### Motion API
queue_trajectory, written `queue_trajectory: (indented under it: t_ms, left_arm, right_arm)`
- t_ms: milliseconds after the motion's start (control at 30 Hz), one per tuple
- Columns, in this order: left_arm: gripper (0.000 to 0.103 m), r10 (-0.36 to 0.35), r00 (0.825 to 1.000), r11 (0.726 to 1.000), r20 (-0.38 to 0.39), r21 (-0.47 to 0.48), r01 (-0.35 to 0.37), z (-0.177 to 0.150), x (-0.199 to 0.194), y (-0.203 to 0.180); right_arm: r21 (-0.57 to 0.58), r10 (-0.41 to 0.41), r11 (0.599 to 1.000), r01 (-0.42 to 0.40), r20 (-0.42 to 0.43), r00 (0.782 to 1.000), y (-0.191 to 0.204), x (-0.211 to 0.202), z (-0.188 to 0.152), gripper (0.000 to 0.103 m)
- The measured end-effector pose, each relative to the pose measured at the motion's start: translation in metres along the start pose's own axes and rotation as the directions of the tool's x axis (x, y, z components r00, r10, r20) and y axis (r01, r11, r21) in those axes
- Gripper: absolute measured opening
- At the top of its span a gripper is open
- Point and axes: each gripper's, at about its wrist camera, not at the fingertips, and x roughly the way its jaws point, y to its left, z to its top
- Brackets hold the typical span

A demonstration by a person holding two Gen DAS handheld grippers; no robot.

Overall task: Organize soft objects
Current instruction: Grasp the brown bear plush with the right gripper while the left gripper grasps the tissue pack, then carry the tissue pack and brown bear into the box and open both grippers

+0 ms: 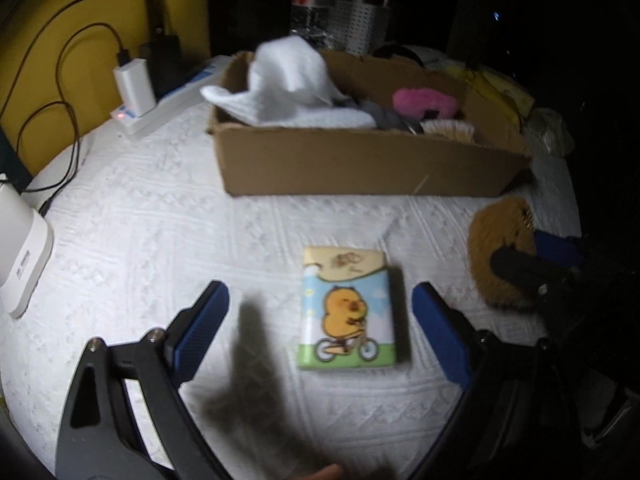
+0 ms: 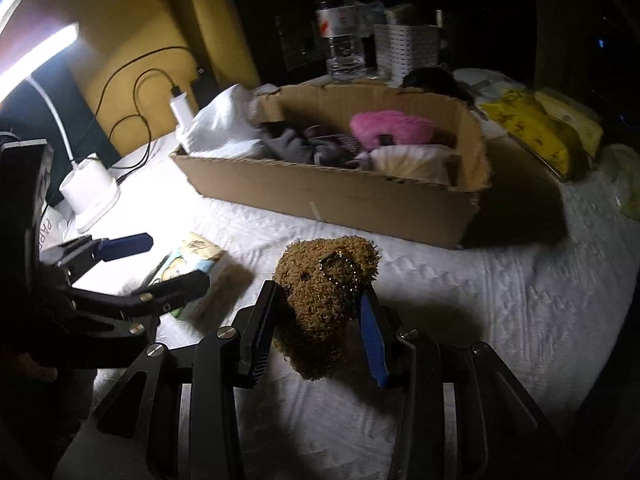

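Observation:
A tissue pack with a yellow cartoon animal [image 1: 349, 309] lies on the white bedspread between the fingers of my left gripper [image 1: 320, 300], which is open and straddles it; the pack also shows in the right wrist view [image 2: 196, 268]. My right gripper [image 2: 320, 300] is shut on a brown curly plush bear [image 2: 326, 296], also seen at the right of the left wrist view [image 1: 500, 248]. A cardboard box [image 1: 360, 160] behind holds a white towel [image 1: 292, 80], a pink plush [image 1: 424, 102], grey cloth and a beige item.
A power strip with a white charger [image 1: 134, 90] and cables lies at the back left. A white device [image 1: 20, 248] sits at the left edge. A water bottle [image 2: 340, 24] and white basket [image 2: 408, 46] stand behind the box. Yellow bags [image 2: 536, 128] lie to the right.

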Motion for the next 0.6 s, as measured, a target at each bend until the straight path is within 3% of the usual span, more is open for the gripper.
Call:
queue_trajectory:
  t_ms: [167,200,333,367,600]
  left_arm:
    - [0.091,-0.001,1.000,1.000,-0.018,0.021,0.002,-0.004,0.007,-0.010]
    - [0.081,-0.004,1.000,1.000,-0.024,0.023,0.005,-0.005,0.009,-0.012]
    - [0.059,0.034,0.999,0.998,-0.022,0.057,-0.033,-0.007,0.012,-0.018]
    - [0.048,0.037,0.999,0.998,-0.019,0.059,-0.036,-0.007,0.011,-0.019]
    - [0.047,0.028,1.000,0.998,-0.006,0.053,-0.028,-0.008,0.006,-0.021]
  right_arm:
    - [0.012,-0.004,1.000,0.004,0.003,1.000,-0.012,-0.006,-0.004,0.042]
    - [0.015,-0.005,1.000,0.005,0.003,1.000,-0.015,-0.006,-0.004,0.042]
    - [0.021,-0.007,1.000,0.006,0.010,1.000,-0.021,-0.010,-0.006,0.042]
    - [0.023,-0.007,1.000,0.006,0.013,1.000,-0.022,-0.011,-0.006,0.042]
    - [0.023,-0.002,1.000,0.001,0.030,1.000,-0.025,-0.018,-0.005,0.042]
